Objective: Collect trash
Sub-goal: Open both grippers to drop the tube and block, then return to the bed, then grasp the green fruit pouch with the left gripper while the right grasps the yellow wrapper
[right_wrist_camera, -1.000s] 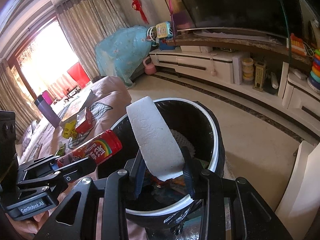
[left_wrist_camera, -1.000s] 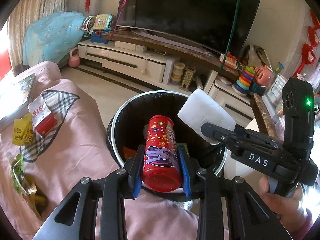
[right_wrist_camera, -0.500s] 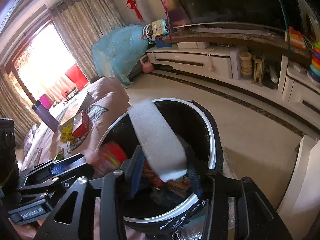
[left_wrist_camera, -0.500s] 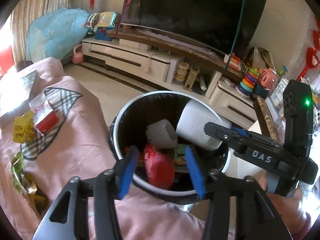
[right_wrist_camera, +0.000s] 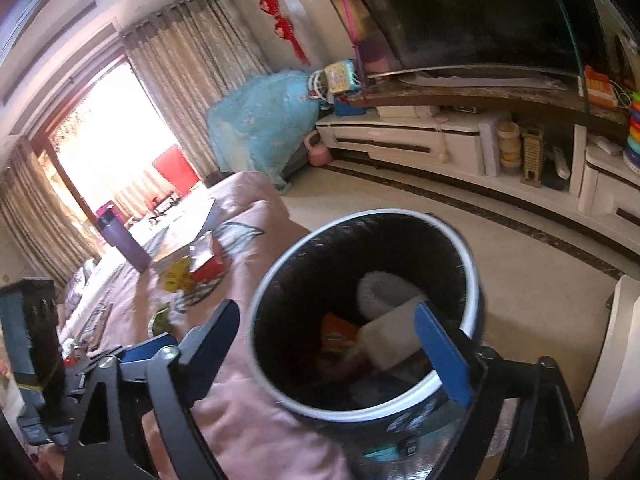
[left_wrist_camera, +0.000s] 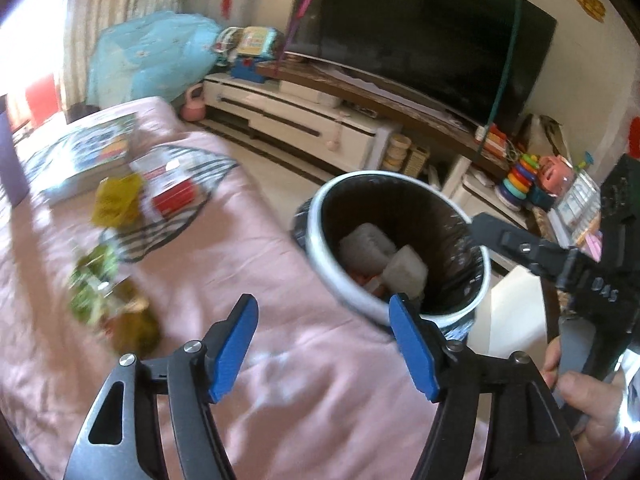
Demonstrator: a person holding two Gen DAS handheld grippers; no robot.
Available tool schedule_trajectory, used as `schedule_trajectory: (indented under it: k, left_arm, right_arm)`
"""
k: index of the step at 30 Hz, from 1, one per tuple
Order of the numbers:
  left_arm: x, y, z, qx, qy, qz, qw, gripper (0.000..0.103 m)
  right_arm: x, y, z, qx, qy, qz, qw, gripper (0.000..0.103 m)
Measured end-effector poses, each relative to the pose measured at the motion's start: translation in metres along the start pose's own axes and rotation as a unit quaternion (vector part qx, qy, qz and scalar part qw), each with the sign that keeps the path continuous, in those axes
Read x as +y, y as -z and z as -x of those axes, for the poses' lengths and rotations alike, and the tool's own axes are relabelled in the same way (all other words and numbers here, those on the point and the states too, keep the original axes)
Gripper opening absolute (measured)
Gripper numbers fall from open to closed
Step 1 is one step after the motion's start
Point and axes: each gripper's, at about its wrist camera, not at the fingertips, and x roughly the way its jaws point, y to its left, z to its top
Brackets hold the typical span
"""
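A dark television (left_wrist_camera: 416, 36) stands on a white cabinet (left_wrist_camera: 296, 124); a purple bottle (right_wrist_camera: 120, 236) stands upright beyond a book (left_wrist_camera: 88, 156).

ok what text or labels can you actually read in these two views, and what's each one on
"DAS": white letters on the black body of the right claw, seen in the left wrist view.
Red and white packet on the pink cover: has print, too blurred to read.
Yellow wrapper: blurred, unreadable.
Book: cover print too small to read.
Label on the trash bin near its base: blurred, unreadable.
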Motion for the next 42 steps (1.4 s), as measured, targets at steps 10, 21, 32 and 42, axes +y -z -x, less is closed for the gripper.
schedule_trajectory:
  k: [10, 21, 32, 42]
  left_arm:
    - [0.061, 0.034, 0.048, -0.004, -0.044, 0.068, 0.9967, 0.071]
    - [0.105, 0.049, 0.070, -0.002, -0.061, 0.124, 0.9905, 0.072]
    - [0.131, 0.021, 0.037, 0.008, -0.032, 0.170, 0.9849, 0.079]
    - [0.129, 0.001, -0.009, 0.031, -0.076, 0.163, 0.9833, 0.082]
  right_arm:
    - [0.051, 0.026, -0.015, 0.028, -0.043, 0.015, 0.999, 0.096]
    - [0.088, 0.045, -0.037, 0.060, -0.064, 0.031, 0.996, 0.096]
    - [0.105, 0.040, -0.055, 0.063, -0.069, 0.041, 0.995, 0.096]
    - [0.102, 0.023, -0.076, 0.059, -0.071, 0.013, 0.996, 0.096]
